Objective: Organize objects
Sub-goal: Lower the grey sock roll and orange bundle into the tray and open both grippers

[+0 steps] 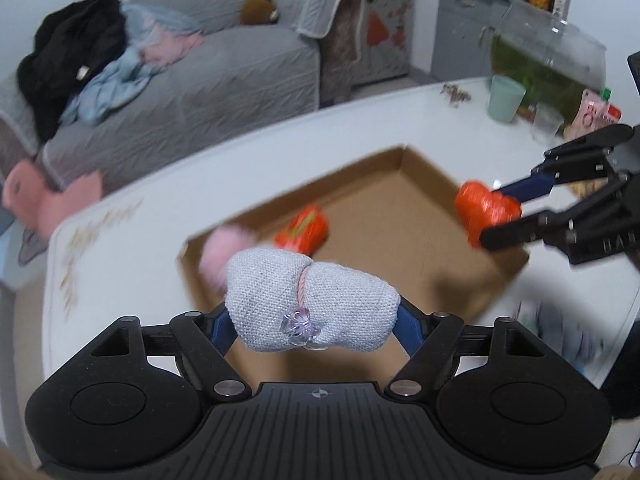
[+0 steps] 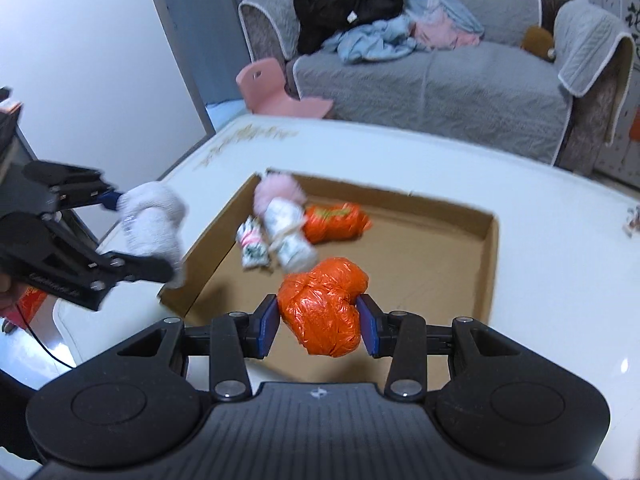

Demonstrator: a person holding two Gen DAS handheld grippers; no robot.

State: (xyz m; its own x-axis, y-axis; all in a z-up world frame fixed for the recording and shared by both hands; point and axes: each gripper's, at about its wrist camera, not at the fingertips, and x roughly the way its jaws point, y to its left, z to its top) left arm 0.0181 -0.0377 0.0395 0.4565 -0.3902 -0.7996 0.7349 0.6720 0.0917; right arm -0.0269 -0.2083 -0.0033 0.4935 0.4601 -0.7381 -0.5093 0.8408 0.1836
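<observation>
A shallow cardboard box [image 1: 404, 168] [image 2: 490, 240] lies on the white table. My left gripper [image 1: 314, 320] [image 2: 154, 236] is shut on a grey woven pouch [image 1: 312, 304] [image 2: 154, 220] tied with a pink cord and a clear bead, held above the box's near left corner. My right gripper [image 2: 320, 318] [image 1: 494, 216] is shut on an orange plastic-wrapped bundle [image 2: 324, 304] [image 1: 482, 206], above the box's other side. Inside the box lie another orange bundle [image 2: 334, 222] [image 1: 304, 228], a pink fluffy item [image 2: 280, 192] [image 1: 220, 250] and two white printed rolls [image 2: 286, 234].
A grey sofa [image 2: 440, 80] [image 1: 180, 92] piled with clothes stands beyond the table, with a pink chair [image 2: 276, 92] beside it. A green cup [image 1: 505, 98], a clear glass [image 1: 546, 122], a fish tank [image 1: 548, 60] and snack packets stand at the table's far right.
</observation>
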